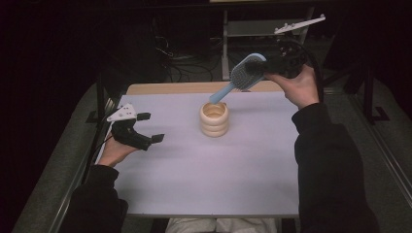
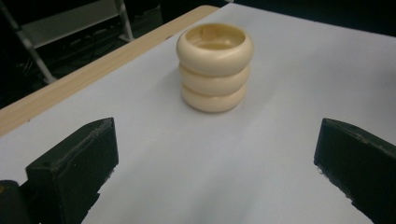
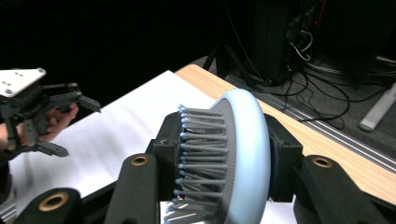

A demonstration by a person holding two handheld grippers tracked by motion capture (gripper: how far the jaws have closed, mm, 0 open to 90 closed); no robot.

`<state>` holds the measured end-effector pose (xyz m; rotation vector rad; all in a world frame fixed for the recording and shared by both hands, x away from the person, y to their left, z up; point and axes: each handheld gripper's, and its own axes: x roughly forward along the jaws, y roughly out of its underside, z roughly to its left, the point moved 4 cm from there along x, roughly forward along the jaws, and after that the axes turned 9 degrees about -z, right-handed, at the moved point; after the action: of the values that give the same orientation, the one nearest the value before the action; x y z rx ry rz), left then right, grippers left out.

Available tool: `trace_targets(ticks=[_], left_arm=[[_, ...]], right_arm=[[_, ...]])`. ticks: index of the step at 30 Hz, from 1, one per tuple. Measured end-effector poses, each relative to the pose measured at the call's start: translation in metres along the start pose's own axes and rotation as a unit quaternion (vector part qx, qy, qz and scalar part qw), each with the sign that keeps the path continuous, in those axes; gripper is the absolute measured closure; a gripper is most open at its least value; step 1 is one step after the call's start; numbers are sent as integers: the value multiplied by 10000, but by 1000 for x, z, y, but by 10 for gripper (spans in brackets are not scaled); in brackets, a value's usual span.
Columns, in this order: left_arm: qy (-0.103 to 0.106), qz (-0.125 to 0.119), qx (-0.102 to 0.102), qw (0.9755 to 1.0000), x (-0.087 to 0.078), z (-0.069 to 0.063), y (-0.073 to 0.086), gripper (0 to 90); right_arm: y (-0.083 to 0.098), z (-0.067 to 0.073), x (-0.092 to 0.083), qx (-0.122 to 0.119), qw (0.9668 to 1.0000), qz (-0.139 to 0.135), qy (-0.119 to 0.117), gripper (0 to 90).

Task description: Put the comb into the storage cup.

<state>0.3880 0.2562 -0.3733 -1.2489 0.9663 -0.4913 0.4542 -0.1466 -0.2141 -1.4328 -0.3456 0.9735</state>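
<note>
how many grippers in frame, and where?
2. Left gripper hangs open over the table's left edge. Right gripper is raised at far right, shut on the hairbrush above the ringed cup.

The high view is dim all round, the surroundings nearly black, while the white table sheet [image 1: 194,165] catches soft light from above and reads pale lilac, with only a faint shadow beside the cream ring stack [image 1: 214,120]. In the left gripper view the sheet is evenly lit without glare, the ring stack is slightly soft, and the near black jaws are blurred at their edges. The right gripper view is dark at the top and left, and the hairbrush [image 3: 233,158] up close is fairly sharp, its pale back catching a mild sheen.
</note>
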Motion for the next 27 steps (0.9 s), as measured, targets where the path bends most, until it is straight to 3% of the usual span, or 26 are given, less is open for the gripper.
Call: trace_targets(ticks=[7,11,27], left_arm=[[-104,-82,-101,9999,-10,5,8,0],[-270,-90,-27,9996,-14,9,16,0],[-524,-321,-354,9975,-36,23,35,0]], right_arm=[[3,-4,9,30,10000,49,-4,557],[5,-5,13,20,10000,95,-9,557],[19,-11,45,-41,9987,504,-18,557]])
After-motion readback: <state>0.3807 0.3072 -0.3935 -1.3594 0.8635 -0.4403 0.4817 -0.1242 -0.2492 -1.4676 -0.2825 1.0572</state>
